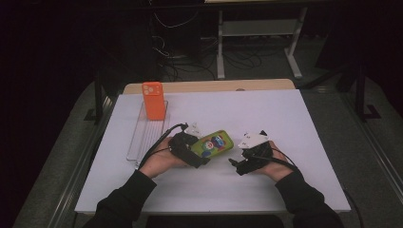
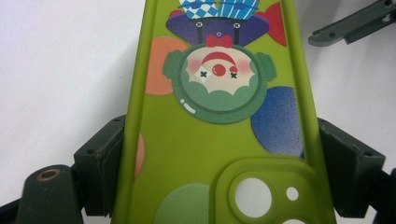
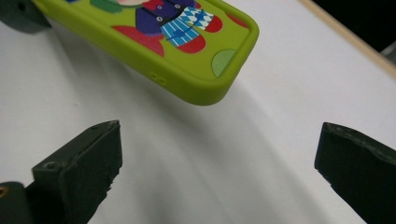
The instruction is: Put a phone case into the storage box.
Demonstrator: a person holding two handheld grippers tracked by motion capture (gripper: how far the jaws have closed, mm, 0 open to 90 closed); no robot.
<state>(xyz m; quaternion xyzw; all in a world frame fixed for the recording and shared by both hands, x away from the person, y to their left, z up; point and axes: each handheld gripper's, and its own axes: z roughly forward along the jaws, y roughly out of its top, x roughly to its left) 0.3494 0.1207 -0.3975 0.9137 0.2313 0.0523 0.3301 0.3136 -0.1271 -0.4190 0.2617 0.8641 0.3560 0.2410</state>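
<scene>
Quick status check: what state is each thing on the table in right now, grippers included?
Green clown-print silicone phone case: clamped across its sides, printed back up, lifted off the table at its free end.
Left gripper: jaws shut on the green case.
Right gripper: jaws wide open, nothing between them, short of the case's free end.
Orange phone case: standing upright in the rack.
Clear plastic rack: flat on the white table.

Bare bench (image 3: 196,154) lies between the right gripper (image 3: 217,154) and the green phone case (image 3: 154,37) just ahead; nothing blocks that gap.
</scene>
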